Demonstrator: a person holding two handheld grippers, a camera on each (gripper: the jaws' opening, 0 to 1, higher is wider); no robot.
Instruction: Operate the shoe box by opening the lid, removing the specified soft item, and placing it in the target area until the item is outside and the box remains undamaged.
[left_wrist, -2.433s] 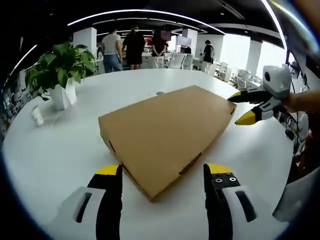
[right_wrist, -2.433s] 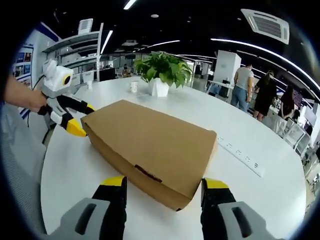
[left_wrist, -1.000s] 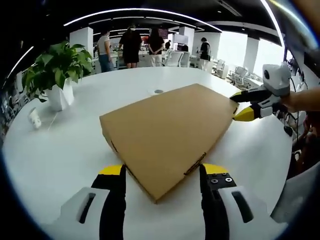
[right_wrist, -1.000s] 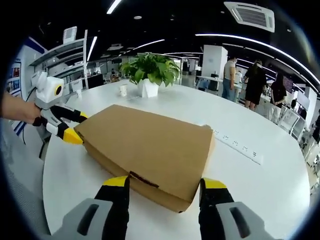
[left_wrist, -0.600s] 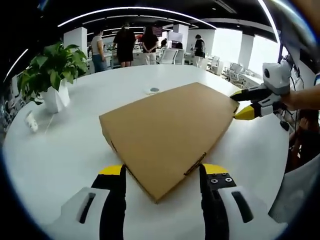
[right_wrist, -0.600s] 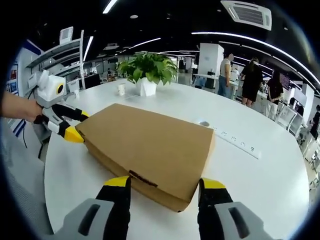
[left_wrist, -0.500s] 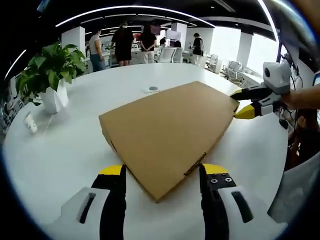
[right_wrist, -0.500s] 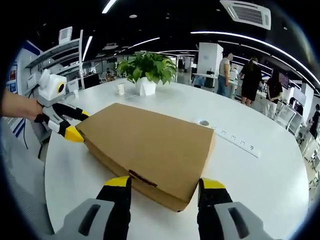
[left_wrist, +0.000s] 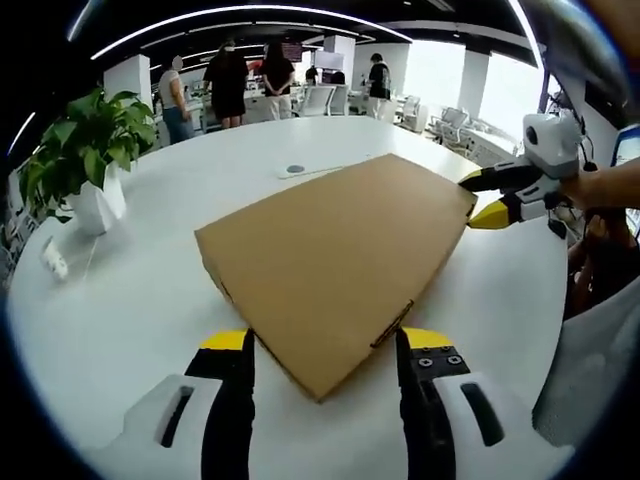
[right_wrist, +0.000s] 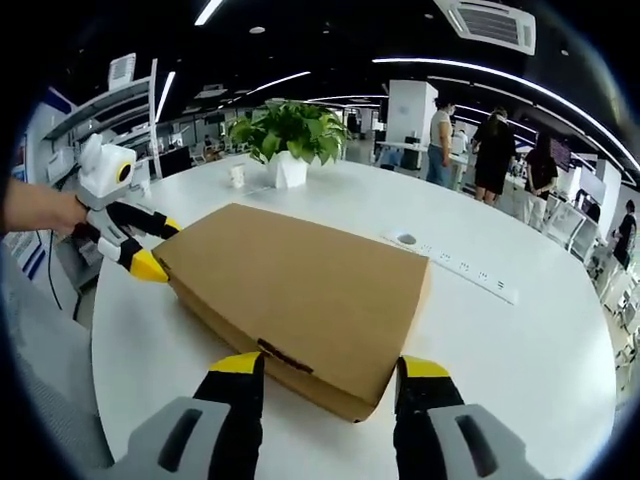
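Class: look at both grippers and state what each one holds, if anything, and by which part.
Nothing is gripped. Each gripper, left and right, stands open astride a corner of the closed box; contact cannot be told.

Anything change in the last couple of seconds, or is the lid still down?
Little changed. Both tools have eased slightly closer to opposite corners of the box: the left tool and the right tool each stay open, straddling a corner. Nothing was gripped or released. The lid is still shut and the box has not shifted on the table; the views only drifted with the hands.
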